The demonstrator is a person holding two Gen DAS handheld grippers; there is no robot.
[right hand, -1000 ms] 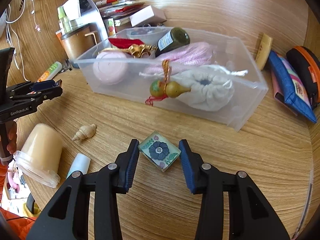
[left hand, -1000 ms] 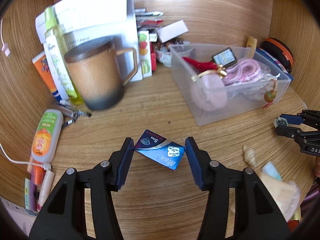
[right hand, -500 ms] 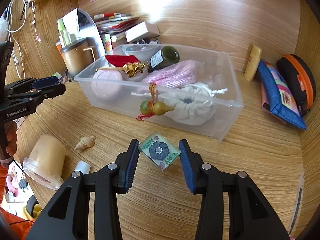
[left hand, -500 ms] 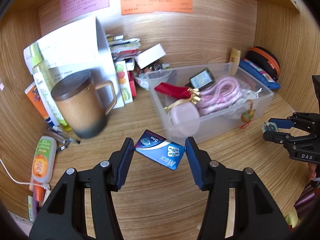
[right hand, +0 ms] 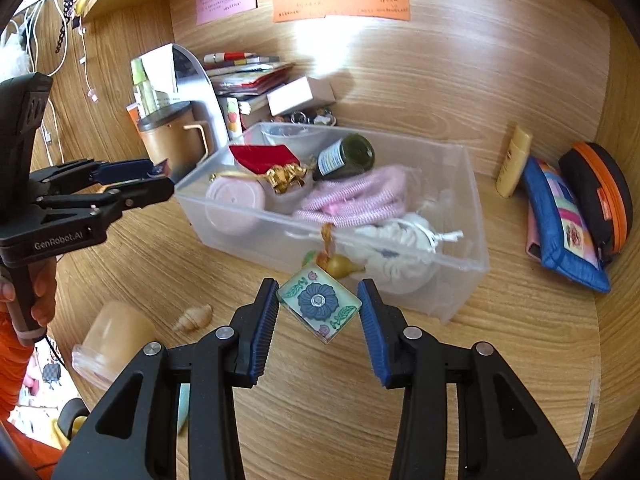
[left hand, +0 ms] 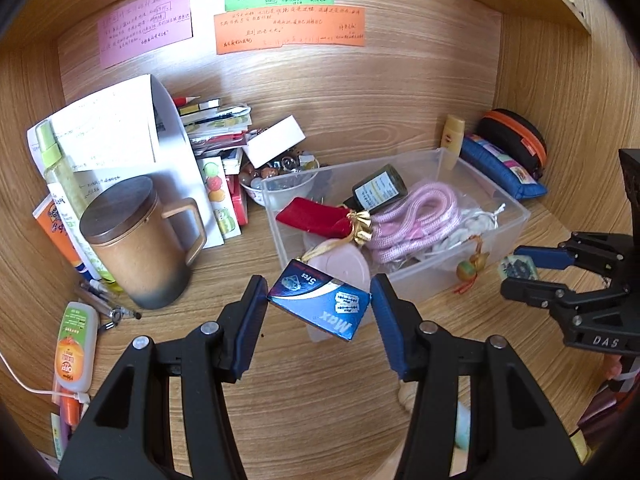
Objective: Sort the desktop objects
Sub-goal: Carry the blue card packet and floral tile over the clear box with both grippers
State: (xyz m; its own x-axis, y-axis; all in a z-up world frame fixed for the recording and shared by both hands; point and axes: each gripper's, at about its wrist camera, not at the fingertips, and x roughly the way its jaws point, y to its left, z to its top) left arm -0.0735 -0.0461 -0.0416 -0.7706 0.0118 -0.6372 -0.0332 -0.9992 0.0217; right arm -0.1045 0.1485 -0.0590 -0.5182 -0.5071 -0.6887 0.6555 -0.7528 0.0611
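Note:
My left gripper (left hand: 319,304) is shut on a blue razor-blade box (left hand: 320,304) and holds it above the desk, in front of the clear plastic bin (left hand: 516,216). My right gripper (right hand: 319,306) is shut on a square glass tile with a blue flower (right hand: 319,303), held just before the bin's front wall (right hand: 460,280). The bin holds a pink rope (right hand: 352,196), a red pouch (right hand: 264,158), a dark bottle (right hand: 344,156), a pink round case (right hand: 234,204) and a white drawstring bag (right hand: 396,240). The right gripper shows at the right of the left wrist view (left hand: 516,270).
A brown lidded mug (left hand: 136,244) stands left of the bin, with papers, books and tubes behind it. A seashell (right hand: 192,318) and a tipped yellow cup (right hand: 108,340) lie on the desk at front left. A blue pouch (right hand: 560,224) and black-orange case (right hand: 600,200) sit at right.
Both grippers have risen and pulled back from the desk with their objects held; the bin and back wall notes now show more fully.

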